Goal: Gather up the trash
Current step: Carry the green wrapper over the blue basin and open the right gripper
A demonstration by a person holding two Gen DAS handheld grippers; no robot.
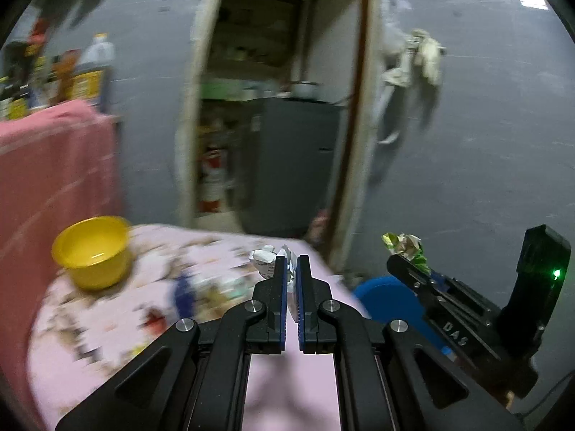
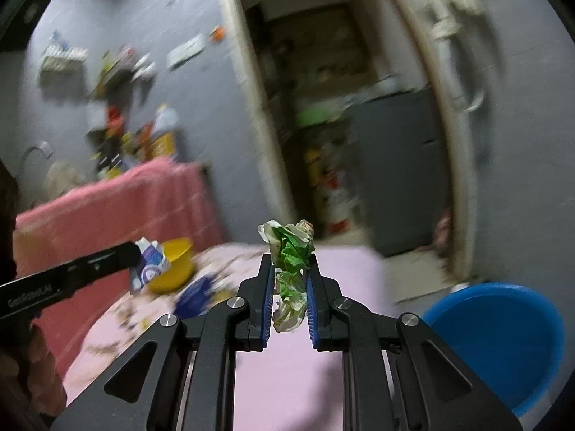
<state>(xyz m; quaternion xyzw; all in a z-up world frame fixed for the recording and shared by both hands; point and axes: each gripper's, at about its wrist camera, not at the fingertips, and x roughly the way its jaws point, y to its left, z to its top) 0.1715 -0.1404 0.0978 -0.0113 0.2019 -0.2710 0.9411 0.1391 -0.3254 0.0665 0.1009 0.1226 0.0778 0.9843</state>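
My left gripper (image 1: pixel 291 264) is shut on a crumpled white paper scrap (image 1: pixel 264 256), held above the pink patterned tablecloth (image 1: pixel 143 309). The same scrap (image 2: pixel 149 262) shows at the left in the right wrist view, at the tip of the left gripper (image 2: pixel 133 251). My right gripper (image 2: pixel 290 269) is shut on a crumpled green and white wrapper (image 2: pixel 291 251), lifted over the table. In the left wrist view that wrapper (image 1: pixel 404 246) sticks out of the right gripper (image 1: pixel 408 260) at the right. A blue bin (image 2: pixel 503 337) stands on the floor to the right of the table.
A yellow bowl (image 1: pixel 91 251) sits on the table's far left, seen too as the yellow bowl (image 2: pixel 172 265). Behind it hangs a pink towel (image 1: pixel 54 165) with bottles (image 1: pixel 90 68) beyond. An open doorway (image 1: pixel 273 107) leads to a grey appliance (image 1: pixel 291 161). The blue bin (image 1: pixel 388 298) shows partly.
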